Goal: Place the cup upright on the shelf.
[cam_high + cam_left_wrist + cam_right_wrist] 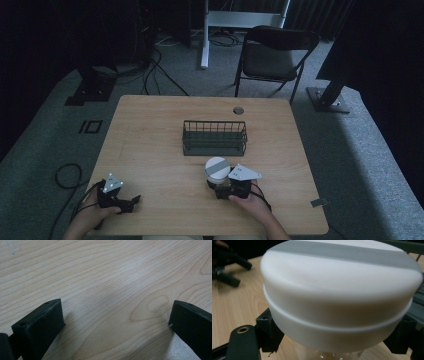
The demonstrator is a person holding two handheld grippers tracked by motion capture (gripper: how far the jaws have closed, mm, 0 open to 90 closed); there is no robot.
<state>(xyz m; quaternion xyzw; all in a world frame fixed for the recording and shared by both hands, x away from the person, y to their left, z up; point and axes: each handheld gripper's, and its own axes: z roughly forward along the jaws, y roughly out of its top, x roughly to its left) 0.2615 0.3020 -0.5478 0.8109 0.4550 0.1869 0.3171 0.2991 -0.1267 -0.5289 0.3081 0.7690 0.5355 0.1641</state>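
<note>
1. Right gripper [223, 186] sits near the table's [150, 150] close edge, its jaws clamped on a jar [218, 171] just ahead of the hand [249, 201].
2. From the right gripper view, the jar's white lid [337, 297] with its grey stripe looms directly in front, and the black jaws press the clear body below it from either side.
3. Whether the jar stands on the wood or is lifted a little, I cannot tell; a sliver of glass shows under the lid and the base is hidden.
4. Beyond the jar, farther from the right gripper, stands a dark wire basket [214, 137], apart from the jar and with nothing visible inside it.
5. Left gripper [131, 201] rests well off to the side of the right one, low over the table, its jaws spread wide with bare wood [112, 290] between them.
6. My reading of progress: the grasp looks done, and the work is at an early stage. If the jar is bound for the basket, the carry forward, the lowering inside the wire walls and the release are all left.
7. The left gripper has no part in this yet; it holds nothing and touches nothing but perhaps the table.
</note>
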